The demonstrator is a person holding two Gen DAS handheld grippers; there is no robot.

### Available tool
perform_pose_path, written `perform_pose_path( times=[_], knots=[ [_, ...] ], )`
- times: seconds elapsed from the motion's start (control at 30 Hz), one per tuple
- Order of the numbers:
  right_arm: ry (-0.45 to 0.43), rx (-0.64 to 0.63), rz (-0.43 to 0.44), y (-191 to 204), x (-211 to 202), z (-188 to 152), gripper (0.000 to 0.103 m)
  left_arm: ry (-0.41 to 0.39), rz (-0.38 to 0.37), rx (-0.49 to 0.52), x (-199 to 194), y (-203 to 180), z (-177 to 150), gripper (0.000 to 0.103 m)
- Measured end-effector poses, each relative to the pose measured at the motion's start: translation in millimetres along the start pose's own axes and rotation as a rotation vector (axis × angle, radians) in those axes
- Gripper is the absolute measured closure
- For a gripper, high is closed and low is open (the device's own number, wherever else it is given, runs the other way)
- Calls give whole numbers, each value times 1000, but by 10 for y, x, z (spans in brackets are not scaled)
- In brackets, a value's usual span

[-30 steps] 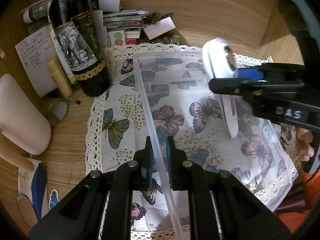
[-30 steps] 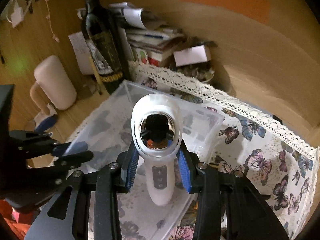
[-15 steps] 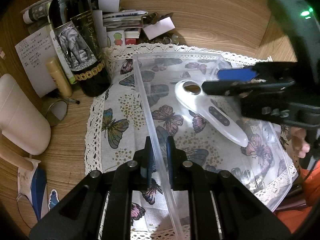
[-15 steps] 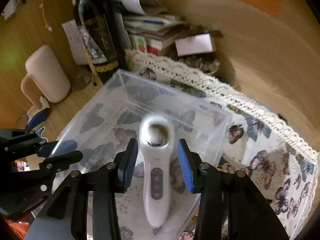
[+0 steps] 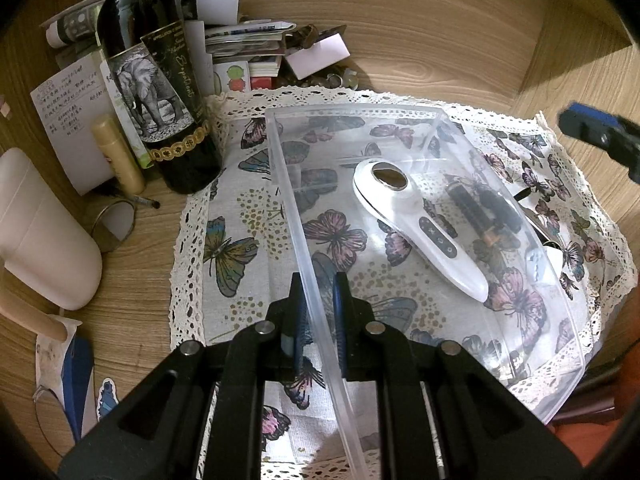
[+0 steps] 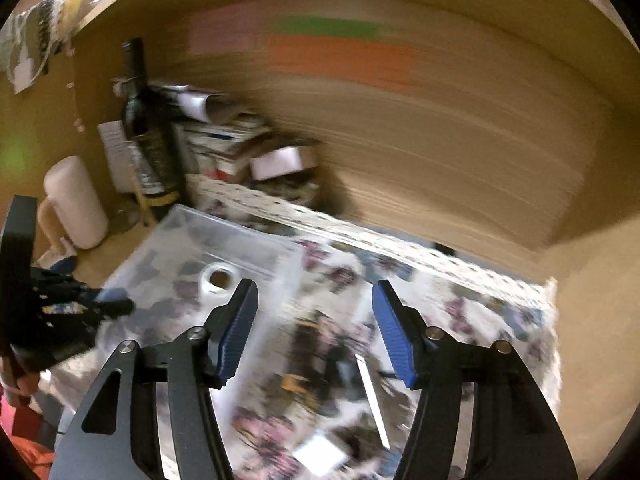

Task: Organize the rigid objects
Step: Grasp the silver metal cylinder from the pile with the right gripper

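My left gripper [image 5: 319, 312] is shut on the near wall of a clear plastic bin [image 5: 286, 184] that stands on a butterfly cloth [image 5: 240, 240]. A white handheld device [image 5: 416, 224] with a round lens and buttons lies flat inside the bin. In the right wrist view, which is blurred, the device [image 6: 216, 278] and the bin [image 6: 240, 236] are to the left of my right gripper [image 6: 316, 320]. Its jaws are opening, with nothing between them. One blue pad of the right gripper [image 5: 592, 132] shows at the right edge of the left wrist view.
A dark wine bottle [image 5: 160, 80], a stack of papers and booklets [image 5: 240, 40], a lip balm tube [image 5: 118, 156] and a pale cylinder [image 5: 40, 232] crowd the back left. A dark cylindrical item [image 5: 480, 208] and a metal strip [image 6: 372, 400] lie on the cloth right of the bin.
The right gripper let the white device go into the bin, then drew away up and to the right with its jaws wider. The left gripper kept its hold on the bin wall.
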State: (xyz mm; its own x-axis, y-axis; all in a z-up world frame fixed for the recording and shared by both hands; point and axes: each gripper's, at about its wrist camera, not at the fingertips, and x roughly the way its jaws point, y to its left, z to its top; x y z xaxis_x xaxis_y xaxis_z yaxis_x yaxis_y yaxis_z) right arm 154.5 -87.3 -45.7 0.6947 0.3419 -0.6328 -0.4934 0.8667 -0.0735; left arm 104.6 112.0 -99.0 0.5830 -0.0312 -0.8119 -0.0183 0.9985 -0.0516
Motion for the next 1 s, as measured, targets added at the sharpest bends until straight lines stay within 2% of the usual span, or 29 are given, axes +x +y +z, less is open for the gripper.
perform_pose_path(
  times=[0.27, 0.43, 0.47, 0.6, 0.7, 0.83, 1.0],
  knots=[
    [98, 82, -94, -435, 72, -377, 47, 8, -2, -7, 11, 6, -5, 90],
    [179, 133, -76, -611, 247, -584, 47, 17, -1, -14, 25, 9, -14, 90],
    [197, 142, -64, -633, 291, -639, 49, 18, 0, -15, 23, 9, -14, 90],
    [254, 132, -5, -604, 415, -751, 71, 19, 3, -20, 18, 4, -10, 90],
    [284, 108, 22, -524, 510, -791, 79, 20, 5, -20, 24, 0, -5, 90],
    [309, 95, 1, -518, 674, -816, 81, 21, 5, -17, 24, 2, -5, 90],
    [323, 104, 17, -550, 789, -817, 85, 22, 4, -18, 24, 3, -5, 90]
  ],
)
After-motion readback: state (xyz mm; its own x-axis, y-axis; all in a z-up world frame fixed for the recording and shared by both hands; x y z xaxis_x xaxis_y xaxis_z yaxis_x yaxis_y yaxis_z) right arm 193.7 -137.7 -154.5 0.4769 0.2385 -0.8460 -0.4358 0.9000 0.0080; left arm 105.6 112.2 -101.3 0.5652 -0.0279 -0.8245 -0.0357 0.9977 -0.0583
